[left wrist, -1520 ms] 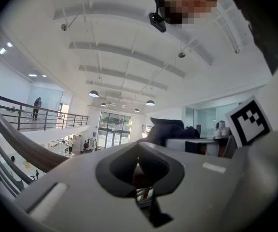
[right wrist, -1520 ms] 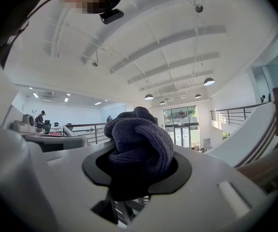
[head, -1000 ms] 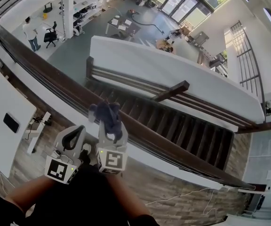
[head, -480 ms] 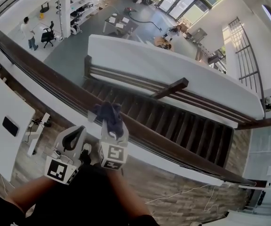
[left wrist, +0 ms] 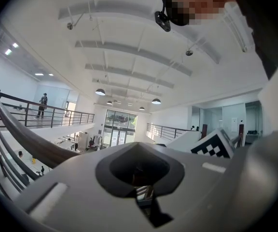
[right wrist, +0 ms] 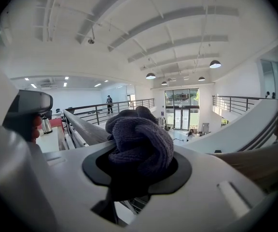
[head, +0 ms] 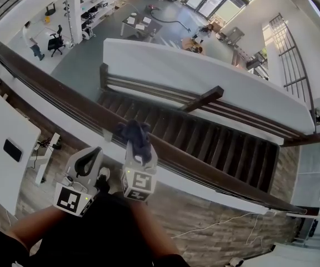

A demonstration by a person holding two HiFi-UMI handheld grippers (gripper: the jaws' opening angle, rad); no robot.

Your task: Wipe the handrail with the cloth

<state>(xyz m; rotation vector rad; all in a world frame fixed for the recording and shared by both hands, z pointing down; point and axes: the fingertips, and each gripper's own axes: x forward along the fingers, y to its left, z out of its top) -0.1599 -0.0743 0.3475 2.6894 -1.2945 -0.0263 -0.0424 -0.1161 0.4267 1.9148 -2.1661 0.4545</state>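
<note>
The right tongs (head: 137,144) pinch a bunched dark cloth (right wrist: 140,140), which in the head view lies over the top of the dark wooden handrail (head: 65,96). Contact looks likely but cannot be confirmed. The left tongs (head: 93,153) are pressed together with nothing in them and are held just beside the right, on the person's side of the rail.

Progress, as judged: wiping appears to be under way. No mark separates cleaned wood from uncleaned, so the share done cannot be told. Long runs of rail extend away from the cloth on both sides, and much may remain.

Setting: a mezzanine edge. Beyond the rail a dark staircase (head: 215,143) descends beside a white wall towards an open hall with desks (head: 139,25), a standing person (head: 35,46) and tall glass doors (right wrist: 180,108). Underfoot is a wood-patterned floor (head: 204,213) crossed by a thin pale cable (head: 215,227).
</note>
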